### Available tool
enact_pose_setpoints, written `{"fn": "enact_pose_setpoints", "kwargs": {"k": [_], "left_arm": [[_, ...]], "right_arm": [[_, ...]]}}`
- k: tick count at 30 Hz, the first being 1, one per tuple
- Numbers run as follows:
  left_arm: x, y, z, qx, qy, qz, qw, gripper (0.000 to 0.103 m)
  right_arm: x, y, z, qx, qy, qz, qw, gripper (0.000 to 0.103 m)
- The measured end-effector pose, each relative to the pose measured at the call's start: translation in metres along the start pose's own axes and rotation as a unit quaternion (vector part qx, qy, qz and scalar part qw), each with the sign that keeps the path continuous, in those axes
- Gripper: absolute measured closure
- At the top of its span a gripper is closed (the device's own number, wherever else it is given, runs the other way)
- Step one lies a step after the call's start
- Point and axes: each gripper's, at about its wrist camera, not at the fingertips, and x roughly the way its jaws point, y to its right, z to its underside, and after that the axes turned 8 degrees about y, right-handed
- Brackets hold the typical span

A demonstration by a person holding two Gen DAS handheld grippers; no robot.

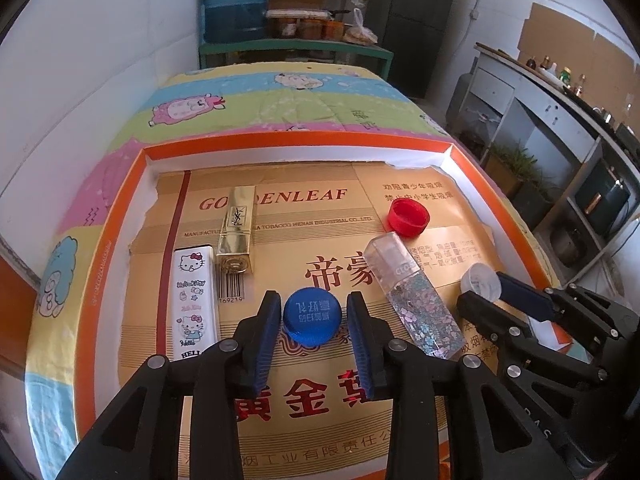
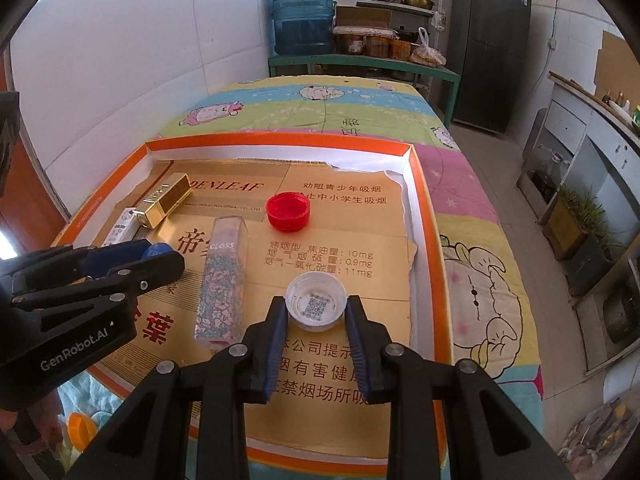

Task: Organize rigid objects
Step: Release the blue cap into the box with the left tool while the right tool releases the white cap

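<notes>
Setting: shallow orange-rimmed tray (image 1: 460, 160), lined with gold printed cardboard (image 1: 304, 420), on a cartoon-print bedspread (image 1: 256, 108).
Left gripper (image 1: 313, 312): 2 blue-padded fingers flanking the blue bottle cap (image 1: 312, 322); slim gaps visible on both sides, pads not pressing, cap flat on the cardboard.
Right gripper (image 2: 316, 312): fingers set either side of the white bottle cap (image 2: 316, 300), open side up, printed code inside; tips at the cap's edge, whether pressing or merely alongside impossible to tell.
Gloss tube (image 1: 416, 296): clear, floral-patterned, lying on its side between the 2 grippers, near both, touched by neither.
Red bottle cap (image 1: 408, 218): open side up, beyond the gloss tube toward the tray's far right corner, well apart from both grippers.
Gold lipstick case (image 1: 236, 236): lying lengthwise in the tray's left half, just beside the white cartoon-cat case (image 1: 192, 300).
White cartoon-cat case: flat, parallel to the left tray wall, left of the left gripper.
Background: blue water jug (image 2: 302, 16) on a green shelf (image 2: 360, 64), dark refrigerator (image 2: 488, 44) to its right.
</notes>
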Motion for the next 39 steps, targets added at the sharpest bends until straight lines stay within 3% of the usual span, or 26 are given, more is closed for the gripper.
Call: {"fn": "enact_pose_setpoints", "kwargs": {"k": [5, 9, 39], "left_arm": [[-0.006, 0.000, -0.001, -0.001, 0.009, 0.001, 1.0000, 0.067], [-0.012, -0.003, -0.002, -0.003, 0.013, 0.001, 0.9999, 0.056], [-0.097, -0.016, 0.019, -0.024, 0.044, 0.007, 0.9987, 0.056]], "right_arm": [[-0.005, -0.001, -0.001, -0.003, 0.011, 0.004, 1.000, 0.073], [-0.010, 0.000, -0.003, -0.003, 0.017, 0.006, 1.000, 0.073], [-0.078, -0.013, 0.004, 0.001, 0.036, 0.006, 0.999, 0.073]]}}
